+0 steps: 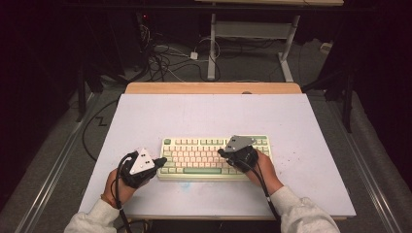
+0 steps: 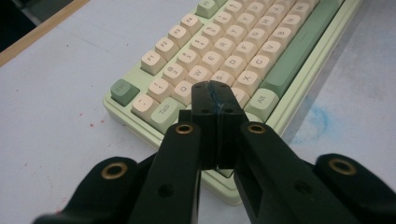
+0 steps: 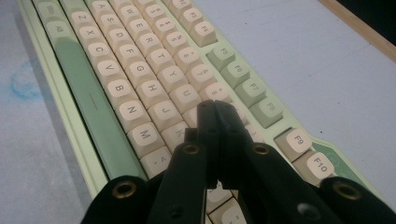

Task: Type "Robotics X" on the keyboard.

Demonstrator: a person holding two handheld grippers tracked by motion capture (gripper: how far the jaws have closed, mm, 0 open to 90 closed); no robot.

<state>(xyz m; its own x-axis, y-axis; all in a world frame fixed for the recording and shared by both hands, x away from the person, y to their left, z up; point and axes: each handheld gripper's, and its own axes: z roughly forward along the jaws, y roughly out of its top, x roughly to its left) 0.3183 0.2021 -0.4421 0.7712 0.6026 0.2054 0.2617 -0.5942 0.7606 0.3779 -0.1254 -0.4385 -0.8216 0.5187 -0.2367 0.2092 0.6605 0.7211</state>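
hovering claws point(image 1: 163, 160) above keyboard point(image 1: 194, 167)

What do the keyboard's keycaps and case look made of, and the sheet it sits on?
Keycaps: likely matte plastic, moulded with rounded tops, printed legends and no glare. Keyboard case: pale green, probably plastic too, smooth with a slight sheen. Table sheet: a flat, dull pale-blue sheet, maybe laminate or painted board, scuffed with blue and red marks, over a wooden edge.

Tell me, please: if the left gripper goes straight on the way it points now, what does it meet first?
Probably the keyboard. The left gripper, jaws shut, points down over its left end, and the tips sit above the cream keys near A and S. Whether they touch a key already, I cannot tell.
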